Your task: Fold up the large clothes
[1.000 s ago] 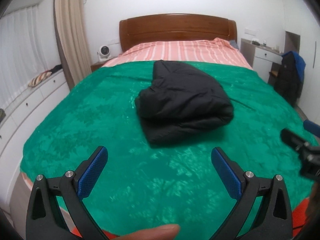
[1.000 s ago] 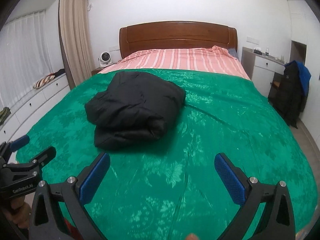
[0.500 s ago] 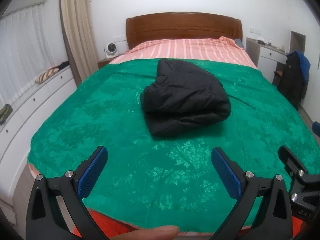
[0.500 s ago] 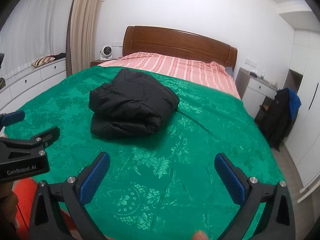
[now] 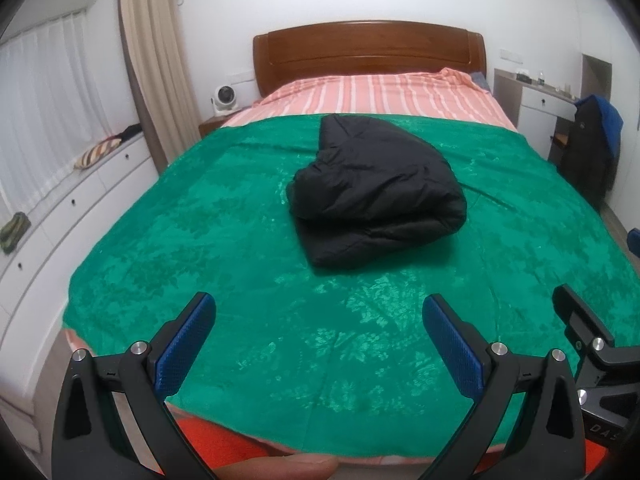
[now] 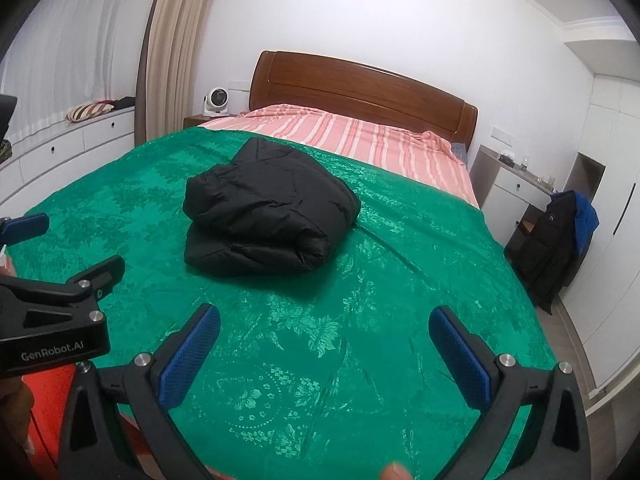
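Note:
A black padded jacket (image 5: 376, 196) lies folded in a thick bundle in the middle of the green bedspread (image 5: 200, 240); it also shows in the right wrist view (image 6: 268, 216). My left gripper (image 5: 318, 320) is open and empty above the foot of the bed, well short of the jacket. My right gripper (image 6: 324, 330) is open and empty too, to the right of the left one. Part of the left gripper shows at the left edge of the right wrist view (image 6: 52, 300).
The bed has a wooden headboard (image 5: 368, 52) and a pink striped sheet (image 5: 380, 92). White drawers (image 5: 60, 216) run along the left wall. A dark coat (image 6: 556, 244) hangs by a white desk (image 6: 508, 188) on the right. A small fan (image 5: 224, 100) stands on the nightstand.
Both grippers have drawn back from the jacket toward the foot of the bed and stay open. The right wrist view has tilted. The jacket has not moved.

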Motion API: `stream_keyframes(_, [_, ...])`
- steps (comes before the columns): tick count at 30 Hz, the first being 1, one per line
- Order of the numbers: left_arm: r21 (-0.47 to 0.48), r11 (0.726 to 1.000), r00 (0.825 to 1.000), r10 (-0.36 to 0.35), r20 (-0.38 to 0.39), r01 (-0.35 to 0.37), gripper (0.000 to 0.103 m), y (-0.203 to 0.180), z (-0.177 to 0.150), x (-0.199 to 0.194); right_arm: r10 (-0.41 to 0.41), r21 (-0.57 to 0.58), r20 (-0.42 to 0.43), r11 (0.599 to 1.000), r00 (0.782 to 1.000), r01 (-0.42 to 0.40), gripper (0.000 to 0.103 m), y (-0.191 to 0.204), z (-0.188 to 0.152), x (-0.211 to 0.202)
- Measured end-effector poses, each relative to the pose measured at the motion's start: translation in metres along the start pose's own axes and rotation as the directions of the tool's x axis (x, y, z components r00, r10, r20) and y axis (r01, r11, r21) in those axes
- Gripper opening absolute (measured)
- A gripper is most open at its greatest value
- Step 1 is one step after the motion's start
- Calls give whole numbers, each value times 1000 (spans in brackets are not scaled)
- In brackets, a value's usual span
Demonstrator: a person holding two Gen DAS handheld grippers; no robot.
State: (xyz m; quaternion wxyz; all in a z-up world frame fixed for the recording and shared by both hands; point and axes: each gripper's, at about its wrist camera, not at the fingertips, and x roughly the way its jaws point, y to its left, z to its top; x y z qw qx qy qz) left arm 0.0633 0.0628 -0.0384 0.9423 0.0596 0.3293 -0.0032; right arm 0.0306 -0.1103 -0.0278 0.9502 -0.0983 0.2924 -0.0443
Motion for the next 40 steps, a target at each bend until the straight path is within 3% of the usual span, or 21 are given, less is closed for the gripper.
stream_keyframes(14, [7, 999, 999, 31, 8, -31, 103, 3, -1, -4, 1, -6, -22, 1000, 1000, -1, 103, 5, 0, 1])
stream_keyframes(33, [-18, 1000, 999, 14, -41, -15, 103, 6, -3, 10, 10, 17, -54, 1000, 999, -9, 103, 1, -4, 14])
stream_keyframes(40, [-21, 999, 999, 31, -18, -32, 103, 5, -5, 8, 24, 24, -66, 999, 998, -22, 103, 3, -6, 18])
